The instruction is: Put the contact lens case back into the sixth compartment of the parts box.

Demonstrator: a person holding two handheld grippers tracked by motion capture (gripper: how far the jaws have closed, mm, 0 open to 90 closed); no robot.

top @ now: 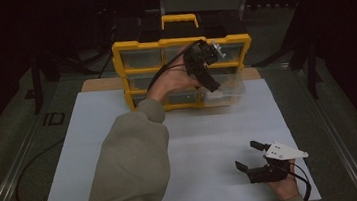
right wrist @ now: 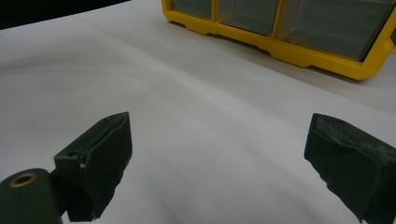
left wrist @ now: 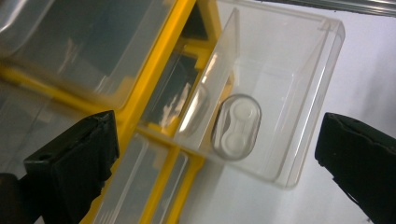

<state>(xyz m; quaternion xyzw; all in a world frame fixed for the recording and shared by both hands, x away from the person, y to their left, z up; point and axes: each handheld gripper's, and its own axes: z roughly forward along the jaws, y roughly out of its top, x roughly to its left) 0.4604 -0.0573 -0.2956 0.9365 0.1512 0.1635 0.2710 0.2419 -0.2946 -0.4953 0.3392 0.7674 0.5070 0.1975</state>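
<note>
1. The left hand-held gripper (top: 206, 65) hung with jaws apart over a clear drawer (left wrist: 261, 107) pulled out of the yellow organizer (top: 183, 72).
2. Judged best: close squarely on the front wall and pull straight.
3. The drawer looked empty and glossy.
4. The right hand-held gripper (top: 249, 156) lay spread on the table (top: 120, 137).

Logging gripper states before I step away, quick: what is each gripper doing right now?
Left gripper: open, jaws wide on either side of the pulled-out clear drawer, holding nothing.
Right gripper: open, empty, over the white table.

Yellow organizer (top: 180, 42) (clear drawer (left wrist: 280, 93)) on white sheet (top: 211, 142).
</note>
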